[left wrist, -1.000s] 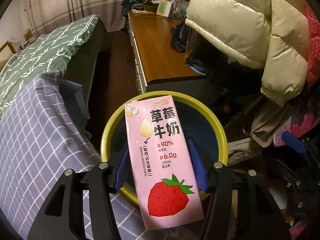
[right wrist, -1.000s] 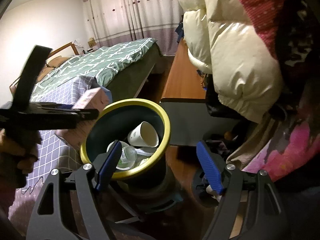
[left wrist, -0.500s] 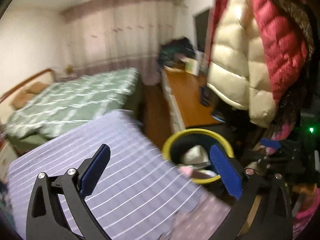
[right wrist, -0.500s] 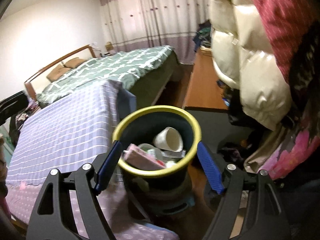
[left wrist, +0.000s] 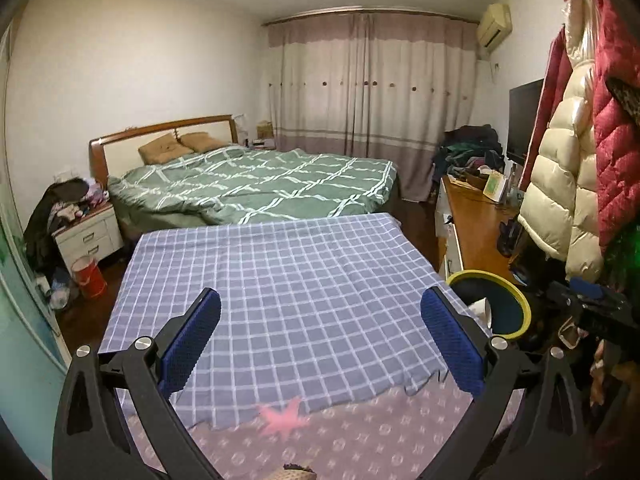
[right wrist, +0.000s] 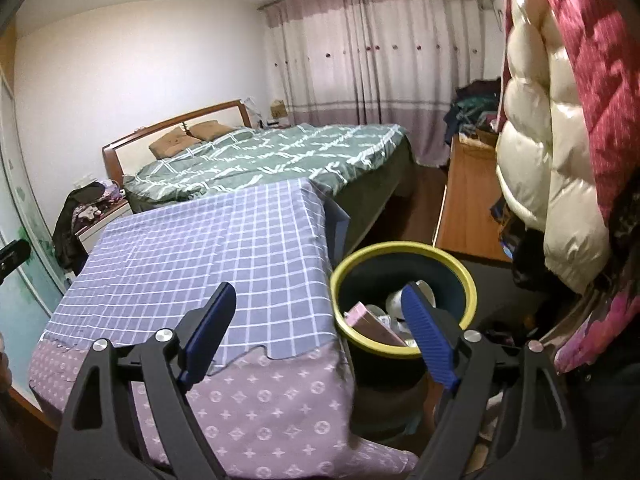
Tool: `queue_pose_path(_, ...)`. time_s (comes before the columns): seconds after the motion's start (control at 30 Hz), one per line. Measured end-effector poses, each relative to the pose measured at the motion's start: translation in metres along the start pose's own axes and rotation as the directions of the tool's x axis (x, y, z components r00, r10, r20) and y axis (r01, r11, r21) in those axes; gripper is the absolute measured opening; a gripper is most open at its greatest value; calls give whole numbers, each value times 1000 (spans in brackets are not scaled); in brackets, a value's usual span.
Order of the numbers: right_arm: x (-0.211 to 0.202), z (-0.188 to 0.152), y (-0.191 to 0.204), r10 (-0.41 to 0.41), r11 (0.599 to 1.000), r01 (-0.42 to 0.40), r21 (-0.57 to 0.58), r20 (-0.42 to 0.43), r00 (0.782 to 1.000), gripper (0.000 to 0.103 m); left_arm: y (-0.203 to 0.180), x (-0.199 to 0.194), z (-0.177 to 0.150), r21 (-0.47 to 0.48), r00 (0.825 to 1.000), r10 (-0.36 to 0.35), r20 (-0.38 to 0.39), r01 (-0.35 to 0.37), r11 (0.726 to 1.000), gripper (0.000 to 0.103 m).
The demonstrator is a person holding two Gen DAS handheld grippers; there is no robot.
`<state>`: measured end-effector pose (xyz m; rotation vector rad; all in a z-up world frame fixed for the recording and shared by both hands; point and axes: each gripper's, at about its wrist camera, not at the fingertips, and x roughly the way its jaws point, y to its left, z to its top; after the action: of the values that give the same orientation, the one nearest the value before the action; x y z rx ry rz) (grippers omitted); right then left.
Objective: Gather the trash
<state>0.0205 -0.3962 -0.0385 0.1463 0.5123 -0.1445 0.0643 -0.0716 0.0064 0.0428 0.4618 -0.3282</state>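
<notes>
The dark trash bin with a yellow rim stands on the floor right of the cloth-covered table; it also shows in the left wrist view. Inside it lie the pink strawberry milk carton and a white paper cup. My left gripper is open and empty above the checked cloth. My right gripper is open and empty, over the table's right edge beside the bin.
A table with a blue checked cloth over a purple patterned cloth. A green bed lies behind. A wooden desk and hanging puffer coats are at right. A nightstand and red bin are at left.
My left gripper opened and let the pink milk carton fall into the bin, then pulled back left over the table. My right gripper rose and drew back from the bin.
</notes>
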Motion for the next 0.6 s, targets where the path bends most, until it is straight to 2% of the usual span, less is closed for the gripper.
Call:
queue_pose_path(0.23,-23,-5,29,-19,997,23,-73,55,998,83,25,-37,-25,-58,1000,14,14,-13,998,98)
queue_pose_path(0.4,-29,-10,32,7,998,-4,-65,44,999,84,29,-56,-36,-63,997,63,41,-60,996,98)
queue_pose_path(0.6,-31,-6,30,6,999,-4,-45,56,998,84,29,-62,-32,-60,994,96,60,-93,994,98)
